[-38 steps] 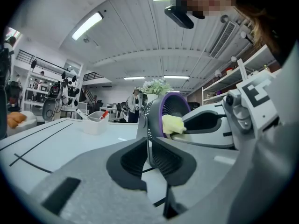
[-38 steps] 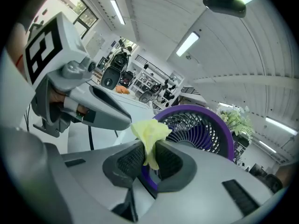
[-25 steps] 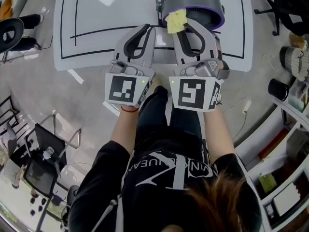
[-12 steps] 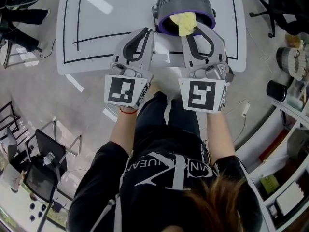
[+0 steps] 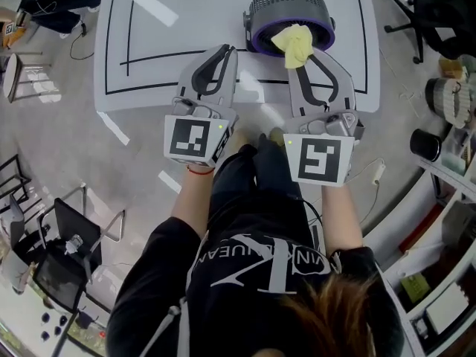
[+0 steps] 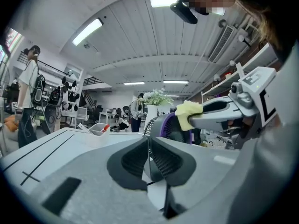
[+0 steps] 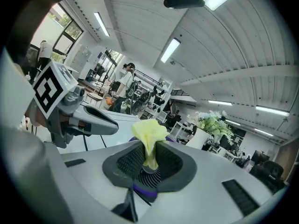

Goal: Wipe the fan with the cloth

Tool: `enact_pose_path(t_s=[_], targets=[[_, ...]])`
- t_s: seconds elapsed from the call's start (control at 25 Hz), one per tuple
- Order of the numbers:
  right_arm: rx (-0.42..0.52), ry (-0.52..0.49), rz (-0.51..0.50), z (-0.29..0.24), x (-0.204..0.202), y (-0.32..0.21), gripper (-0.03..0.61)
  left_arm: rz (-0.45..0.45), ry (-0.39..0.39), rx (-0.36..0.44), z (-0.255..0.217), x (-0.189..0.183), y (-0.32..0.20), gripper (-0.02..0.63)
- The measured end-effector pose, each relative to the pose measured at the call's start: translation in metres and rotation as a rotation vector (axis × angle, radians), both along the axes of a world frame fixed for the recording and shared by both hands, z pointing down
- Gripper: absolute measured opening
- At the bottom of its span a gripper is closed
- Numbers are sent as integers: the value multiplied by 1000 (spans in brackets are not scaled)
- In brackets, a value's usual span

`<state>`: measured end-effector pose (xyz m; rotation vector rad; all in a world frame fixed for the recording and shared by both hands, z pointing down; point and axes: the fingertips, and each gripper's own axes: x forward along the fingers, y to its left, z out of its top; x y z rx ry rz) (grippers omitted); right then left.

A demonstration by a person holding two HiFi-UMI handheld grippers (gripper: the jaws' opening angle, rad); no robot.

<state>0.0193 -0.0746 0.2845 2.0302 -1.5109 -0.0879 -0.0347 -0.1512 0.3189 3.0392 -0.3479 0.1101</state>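
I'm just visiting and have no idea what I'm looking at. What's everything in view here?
Table: one, white with black lines, in front of the person.
Fan: one, grey with a purple rim, on the table's far right.
Cloth: one, yellow, pinched in the right tongs at the fan's rim.
Flowers: one bunch, green and white in a white vase, behind the fan.
Office chair: one, black, on the floor right of the table.
Left tongs: one, grey, over the table's near edge, jaws closing, tips meeting, nothing between them.
Right tongs: one, grey, shut on the cloth.
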Motion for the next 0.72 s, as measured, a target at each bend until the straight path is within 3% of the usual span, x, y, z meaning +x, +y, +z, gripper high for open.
enact_pose_path(t_s=[0.28, 0.44, 0.72], targets=[[12, -16, -115, -11, -37, -61, 66, -46, -2, 22, -16, -17, -24, 30], [-12, 4, -108, -6, -41, -82, 69, -107, -4, 14, -15, -33, -33, 29], [-65, 137, -65, -3, -32, -89, 72, -192, -18, 2, -9, -56, -42, 29]])
